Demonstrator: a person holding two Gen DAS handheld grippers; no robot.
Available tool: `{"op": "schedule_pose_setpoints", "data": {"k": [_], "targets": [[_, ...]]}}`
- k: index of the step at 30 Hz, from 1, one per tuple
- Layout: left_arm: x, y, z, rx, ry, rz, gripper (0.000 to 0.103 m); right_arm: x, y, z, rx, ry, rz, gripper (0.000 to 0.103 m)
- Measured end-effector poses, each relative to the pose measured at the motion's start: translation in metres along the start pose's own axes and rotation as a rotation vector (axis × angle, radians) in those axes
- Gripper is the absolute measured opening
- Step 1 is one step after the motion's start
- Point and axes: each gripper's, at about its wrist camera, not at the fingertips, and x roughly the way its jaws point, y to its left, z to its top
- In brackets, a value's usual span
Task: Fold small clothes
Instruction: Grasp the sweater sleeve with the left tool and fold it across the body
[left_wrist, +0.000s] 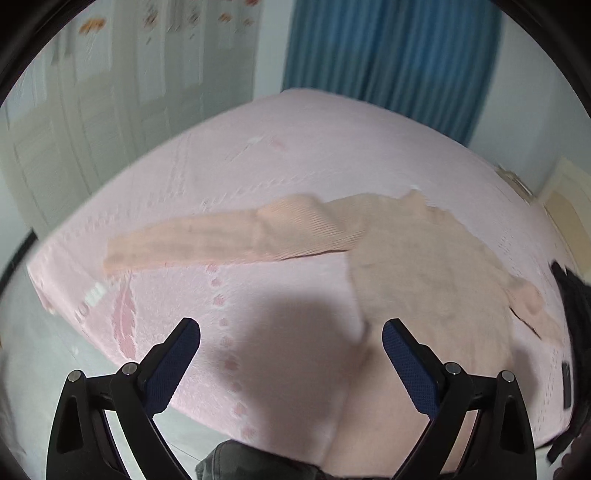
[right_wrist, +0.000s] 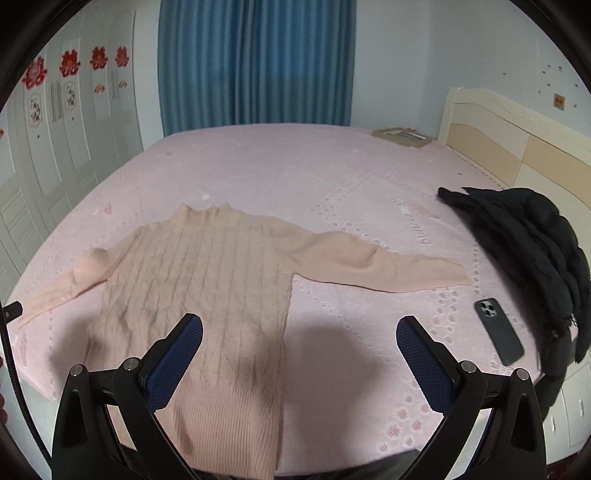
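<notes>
On the pink bed (right_wrist: 332, 177) the peach sweater (right_wrist: 207, 280) lies flat, sleeves out, unfolded: I judge folding not yet begun, my left claw (left_wrist: 291, 350) and right claw (right_wrist: 299, 350) both spread and empty above its hem, so next I pinch a sleeve inward.

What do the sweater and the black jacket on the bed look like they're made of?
The sweater looks like soft matte knit, going by its diamond cable pattern and ribbed hem. The jacket seems a smooth padded synthetic, puffy and quilted with a slight sheen.
</notes>
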Motion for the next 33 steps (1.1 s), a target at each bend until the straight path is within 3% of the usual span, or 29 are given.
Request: {"op": "schedule_pose_setpoints", "data": {"k": [4,7,13,18,21,24,25,26,30,33], "targets": [[0.045,0.044,0.011,-0.124,0.049,-0.010,0.099,0.033,0.009,0.001,-0.024,0.051,0.042,0.102],[0.080,0.082,0.016,-0.252,0.102,-0.060,0.099,0.050,0.011,0.001,-0.016,0.039,0.038,0.102],[0.127,0.146,0.019,-0.485,0.091,-0.072,0.085,0.085,0.003,0.004,0.039,0.070,0.011,0.102],[0.141,0.163,0.036,-0.506,0.004,-0.007,0.081,0.105,-0.004,0.005,0.081,0.103,0.004,0.102],[0.149,0.171,0.043,-0.543,-0.022,0.029,0.069,0.110,-0.008,0.003,0.104,0.107,-0.009,0.102],[0.160,0.170,0.057,-0.527,-0.033,0.122,0.055,0.116,-0.016,0.001,0.125,0.121,-0.017,0.102],[0.164,0.170,0.062,-0.509,-0.031,0.156,0.038,0.117,-0.019,0.000,0.129,0.128,-0.022,0.102],[0.167,0.165,0.067,-0.473,-0.027,0.202,0.010,0.118,-0.025,-0.001,0.138,0.134,-0.027,0.102],[0.160,0.143,0.091,-0.368,-0.054,0.243,0.011,0.115,-0.041,-0.004,0.165,0.124,-0.029,0.102],[0.139,0.110,0.114,-0.310,-0.115,0.185,0.011,0.111,-0.055,-0.006,0.189,0.110,-0.020,0.102]]}}
